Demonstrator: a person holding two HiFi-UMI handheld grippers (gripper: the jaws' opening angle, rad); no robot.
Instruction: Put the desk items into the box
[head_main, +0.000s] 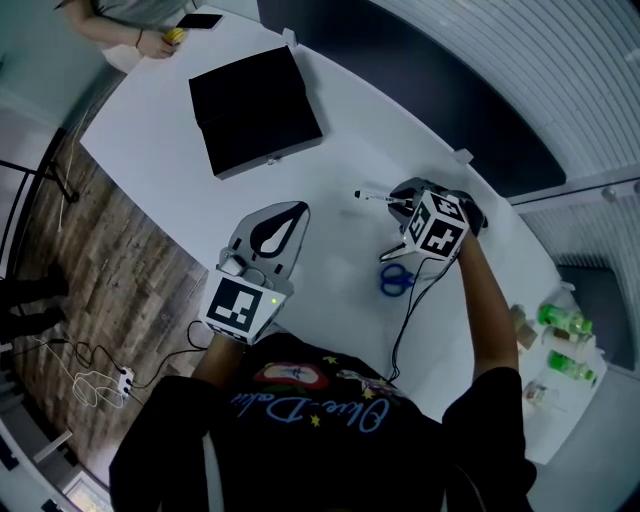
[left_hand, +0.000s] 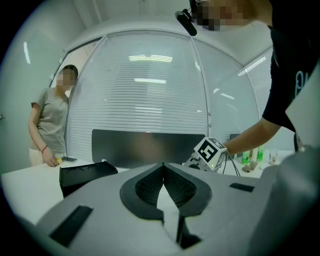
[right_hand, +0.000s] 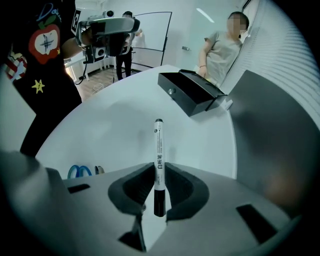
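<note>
Marker (head_main: 375, 197) in the head view sticks out of my right tool (head_main: 403, 203), lifted just clear of the white counter (head_main: 350, 150). Blue-handled scissors (head_main: 397, 278) lie close below that hand. The black box (head_main: 255, 110) sits well apart at the counter's far end. My left tool (head_main: 296, 210) hangs idle between me and it.

From the left gripper view, that tool's jaws are closed tip to tip with nothing between them, and the box (left_hand: 85, 175) shows low on the left.

From the right gripper view, the jaws are partly closed and pinch the marker (right_hand: 159, 160) by its black-capped end, so the barrel points ahead toward the box (right_hand: 192, 92). The barrel carries Chinese print, 白板笔 (whiteboard pen); smaller print there is too fine to read.

I judge the pick-up done and the carry due: I need to swing the right hand across to the box. I cannot tell whether its lid stands open enough to drop the marker in.
</note>
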